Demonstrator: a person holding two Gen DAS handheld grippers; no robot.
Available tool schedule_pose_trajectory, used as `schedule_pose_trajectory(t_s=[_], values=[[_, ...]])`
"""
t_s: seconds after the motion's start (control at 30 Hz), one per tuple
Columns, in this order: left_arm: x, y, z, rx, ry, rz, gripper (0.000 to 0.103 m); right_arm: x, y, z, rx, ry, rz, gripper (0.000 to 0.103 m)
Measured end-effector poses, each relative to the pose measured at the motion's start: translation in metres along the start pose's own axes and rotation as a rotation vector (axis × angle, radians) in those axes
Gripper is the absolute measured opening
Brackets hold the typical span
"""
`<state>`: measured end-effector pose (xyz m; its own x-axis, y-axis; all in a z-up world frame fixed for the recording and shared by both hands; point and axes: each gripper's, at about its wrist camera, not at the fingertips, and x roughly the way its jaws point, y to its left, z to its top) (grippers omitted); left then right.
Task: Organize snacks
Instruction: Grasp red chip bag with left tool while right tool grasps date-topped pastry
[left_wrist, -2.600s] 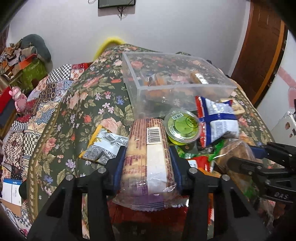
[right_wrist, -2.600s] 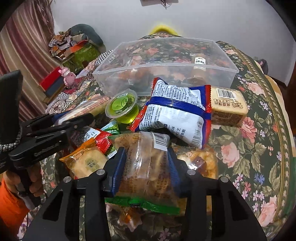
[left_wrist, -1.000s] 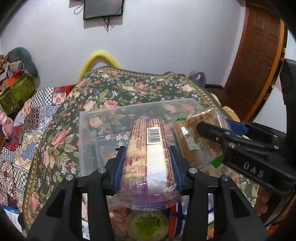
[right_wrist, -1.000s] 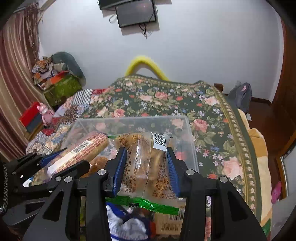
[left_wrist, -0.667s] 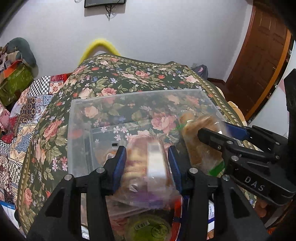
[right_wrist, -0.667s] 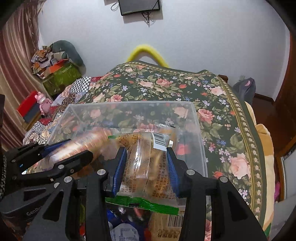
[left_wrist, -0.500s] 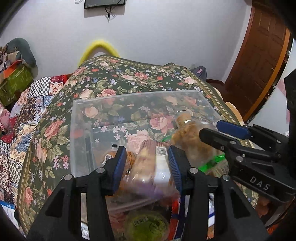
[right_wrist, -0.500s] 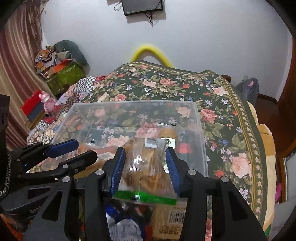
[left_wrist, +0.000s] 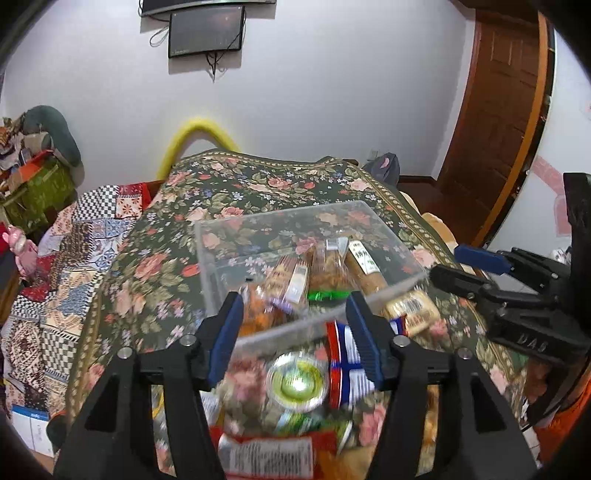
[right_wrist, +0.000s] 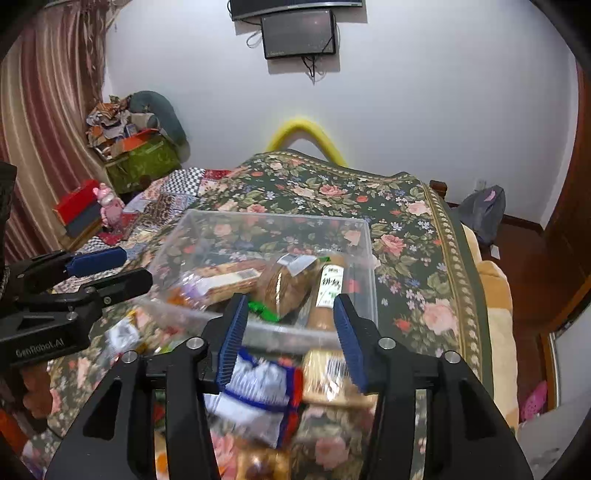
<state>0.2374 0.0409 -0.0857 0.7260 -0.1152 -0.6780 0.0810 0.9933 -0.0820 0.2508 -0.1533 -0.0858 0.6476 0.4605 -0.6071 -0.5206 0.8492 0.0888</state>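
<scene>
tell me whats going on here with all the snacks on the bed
A person with a gripper in each hand is sorting snacks into a clear plastic bin. The left gripper and right gripper are both opening with nothing between their fingers. Several packets now lie in the bin; others, including a green jelly cup, lie outside.

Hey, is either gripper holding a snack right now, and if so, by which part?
Neither. The left gripper and right gripper are both opening with nothing between the fingers; the packets lie in the clear box.
</scene>
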Motion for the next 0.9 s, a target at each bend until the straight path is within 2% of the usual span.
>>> schedule_pose_trajectory(t_s=[0.1, 0.27, 0.43, 0.73, 0.9], values=[[-0.014, 0.0, -0.017, 0.01, 0.01, 0.013, 0.065, -0.014, 0.002, -0.013, -0.003, -0.005, -0.001, 0.055], [-0.027, 0.007, -0.049, 0.013, 0.054, 0.037, 0.073, -0.027, 0.004, -0.035, -0.003, 0.014, 0.001, 0.056], [-0.031, 0.019, -0.082, -0.016, 0.105, 0.053, 0.081, -0.034, 0.002, -0.06, 0.027, 0.043, 0.011, 0.067], [-0.017, 0.028, -0.132, -0.035, 0.209, 0.049, 0.09, -0.024, 0.002, -0.105, 0.053, 0.149, 0.02, 0.067], [-0.003, 0.021, -0.144, -0.01, 0.242, 0.029, 0.093, -0.014, -0.001, -0.122, 0.088, 0.204, 0.037, 0.068]])
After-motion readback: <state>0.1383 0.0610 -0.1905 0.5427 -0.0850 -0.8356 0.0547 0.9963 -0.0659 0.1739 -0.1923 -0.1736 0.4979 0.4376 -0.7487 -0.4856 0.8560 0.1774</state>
